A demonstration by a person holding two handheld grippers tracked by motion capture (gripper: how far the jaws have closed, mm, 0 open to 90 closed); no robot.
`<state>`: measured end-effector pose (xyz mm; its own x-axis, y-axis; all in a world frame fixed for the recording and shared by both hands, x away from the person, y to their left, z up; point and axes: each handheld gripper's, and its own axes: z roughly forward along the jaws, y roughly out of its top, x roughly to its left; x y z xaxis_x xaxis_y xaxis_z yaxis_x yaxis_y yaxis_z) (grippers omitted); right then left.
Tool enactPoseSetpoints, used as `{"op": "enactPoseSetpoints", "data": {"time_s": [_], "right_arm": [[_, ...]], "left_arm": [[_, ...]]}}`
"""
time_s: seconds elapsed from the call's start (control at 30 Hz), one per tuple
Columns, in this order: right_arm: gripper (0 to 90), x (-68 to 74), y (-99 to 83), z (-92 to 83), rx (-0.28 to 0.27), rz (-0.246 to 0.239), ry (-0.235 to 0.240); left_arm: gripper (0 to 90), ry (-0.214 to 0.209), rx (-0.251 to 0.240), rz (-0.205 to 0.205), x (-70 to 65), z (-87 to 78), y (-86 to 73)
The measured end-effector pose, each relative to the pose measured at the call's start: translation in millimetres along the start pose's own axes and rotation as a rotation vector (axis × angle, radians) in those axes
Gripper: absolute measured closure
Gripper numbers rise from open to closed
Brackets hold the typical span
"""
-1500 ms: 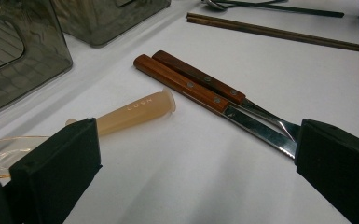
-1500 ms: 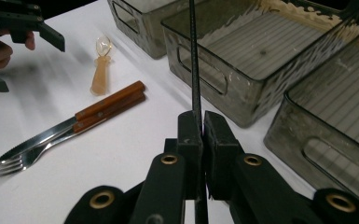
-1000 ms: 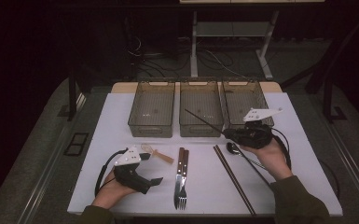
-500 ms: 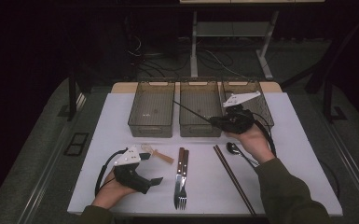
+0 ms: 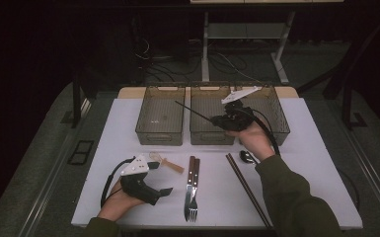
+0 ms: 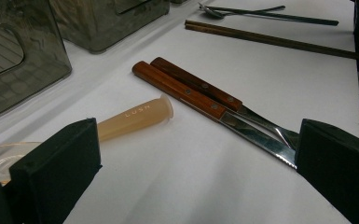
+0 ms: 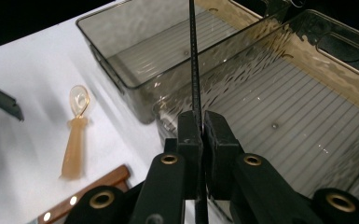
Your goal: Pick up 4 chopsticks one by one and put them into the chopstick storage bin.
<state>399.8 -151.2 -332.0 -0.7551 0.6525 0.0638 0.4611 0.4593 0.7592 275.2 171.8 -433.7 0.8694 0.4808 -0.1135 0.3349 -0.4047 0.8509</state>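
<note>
My right gripper (image 5: 216,120) is shut on a thin black chopstick (image 5: 192,110), raised over the middle bin (image 5: 211,89). The stick points left and away, its tip over the gap toward the left bin (image 5: 160,133). In the right gripper view the pads (image 7: 189,128) pinch the chopstick (image 7: 193,56) above the ribbed floor of the middle bin (image 7: 307,116). My left gripper (image 5: 164,192) rests on the table near the front left, open. Nothing lies between its jaws (image 6: 196,158); a translucent plastic spoon (image 6: 135,119) is just beyond them.
A wooden-handled knife (image 6: 182,88) and fork (image 6: 200,86) lie side by side at the table's front (image 5: 192,182). To their right lie two brown chopsticks (image 5: 247,185) and a metal spoon (image 5: 248,157). A third bin (image 5: 276,123) stands at the right.
The right hand has carried the black chopstick up, away and to the left, from the right bin's front to over the middle bin. The left gripper has stayed still.
</note>
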Motion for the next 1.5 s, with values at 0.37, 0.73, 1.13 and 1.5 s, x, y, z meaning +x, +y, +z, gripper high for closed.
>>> {"op": "enactPoseSetpoints", "data": {"time_s": [0.37,0.73,1.13,1.5], "right_arm": [[85.9,3.6,23.3,27.1,0.021,0.004,-0.004],[85.9,11.3,44.6,60.2,0.062,0.007,0.004],[85.9,8.6,56.4,93.1,0.106,0.035,-0.024],[85.9,14.9,69.9,115.0,0.12,0.054,-0.033]], "left_arm": [[0.0,-0.005,-0.012,-0.01,-1.4,0.4,0.1],[0.0,-0.008,-0.014,-0.003,-1.0,-0.8,0.6],[0.0,-0.018,-0.027,-0.003,-1.9,-0.9,1.2],[0.0,-0.027,-0.024,0.0,-2.2,-1.5,1.3]]}}
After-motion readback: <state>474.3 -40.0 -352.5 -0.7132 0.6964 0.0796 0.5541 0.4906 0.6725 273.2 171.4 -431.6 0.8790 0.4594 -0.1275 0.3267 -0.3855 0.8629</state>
